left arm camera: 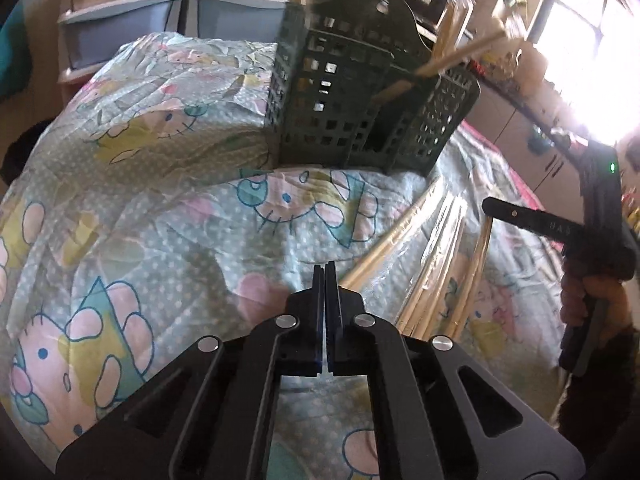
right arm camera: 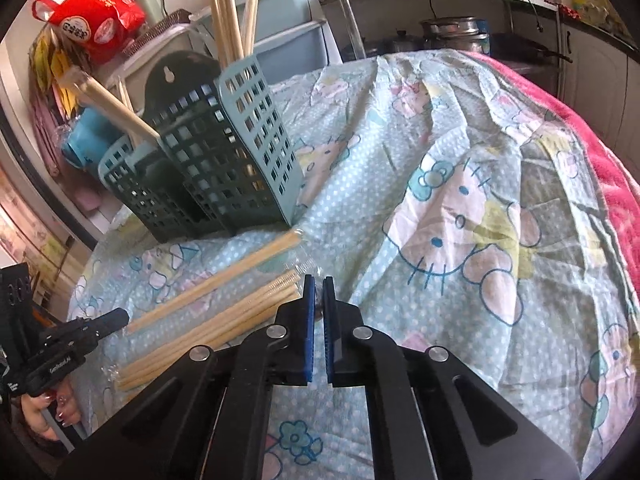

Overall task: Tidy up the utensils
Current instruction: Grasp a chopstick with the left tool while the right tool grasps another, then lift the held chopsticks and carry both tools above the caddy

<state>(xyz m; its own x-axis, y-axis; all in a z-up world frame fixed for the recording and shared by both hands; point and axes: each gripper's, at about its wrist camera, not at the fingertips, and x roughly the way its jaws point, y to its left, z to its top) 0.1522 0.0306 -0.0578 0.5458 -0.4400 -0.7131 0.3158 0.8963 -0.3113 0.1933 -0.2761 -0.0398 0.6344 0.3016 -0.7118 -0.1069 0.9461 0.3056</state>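
Note:
A green perforated utensil basket (left arm camera: 352,96) stands on the patterned cloth, with wrapped wooden chopsticks (left arm camera: 452,56) sticking out of it. It also shows in the right wrist view (right arm camera: 224,160), with chopsticks (right arm camera: 230,16) upright in it. Several wrapped chopstick pairs (right arm camera: 224,312) lie on the cloth in front of the basket; they also show in the left wrist view (left arm camera: 436,280). My left gripper (left arm camera: 324,270) is shut and empty, just left of them. My right gripper (right arm camera: 319,284) is nearly shut with a narrow gap, empty, just right of the chopsticks.
A Hello Kitty cloth (right arm camera: 460,200) covers the table. Plastic drawers (left arm camera: 120,32) stand behind it. A red blanket (right arm camera: 592,128) lies at the right edge. A red bag (right arm camera: 96,20) and pots (right arm camera: 452,32) are in the background. The other gripper shows at each view's edge (left arm camera: 580,232) (right arm camera: 68,348).

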